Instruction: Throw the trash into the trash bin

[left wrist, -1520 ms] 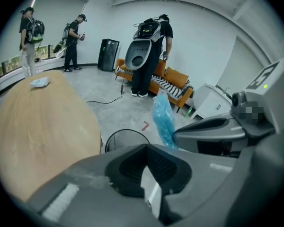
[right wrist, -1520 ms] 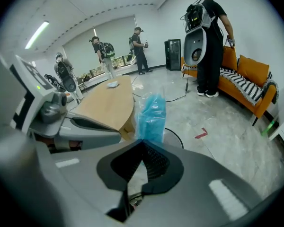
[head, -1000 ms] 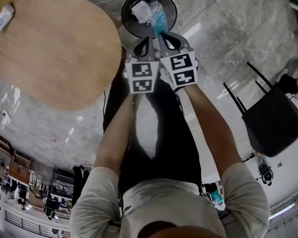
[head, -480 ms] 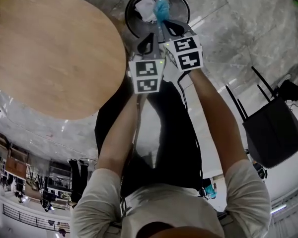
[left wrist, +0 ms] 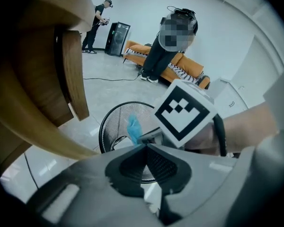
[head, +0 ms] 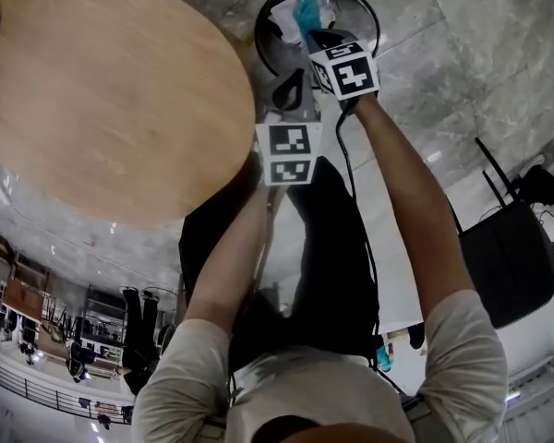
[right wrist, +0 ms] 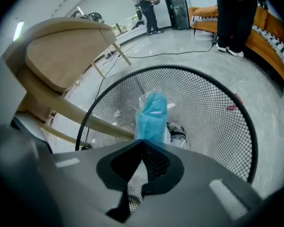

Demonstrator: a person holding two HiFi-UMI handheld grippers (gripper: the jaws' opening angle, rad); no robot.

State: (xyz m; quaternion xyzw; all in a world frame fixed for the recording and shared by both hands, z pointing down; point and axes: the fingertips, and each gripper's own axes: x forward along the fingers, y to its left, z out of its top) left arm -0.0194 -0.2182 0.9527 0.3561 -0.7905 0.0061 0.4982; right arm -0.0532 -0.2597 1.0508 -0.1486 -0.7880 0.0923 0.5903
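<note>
Right gripper clamps blue trash over mesh bin; left gripper closed, empty; table beside.

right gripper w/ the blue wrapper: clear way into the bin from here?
Probably yes. The right gripper is clamped on the blue wrapper, which hangs right over the open mesh bin with nothing between them. The left gripper is shut, beside it, and doesn't seem to block the drop.

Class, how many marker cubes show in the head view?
2. One cube on the left gripper, beside the wooden table; the other on the right gripper, over the trash bin.
</note>
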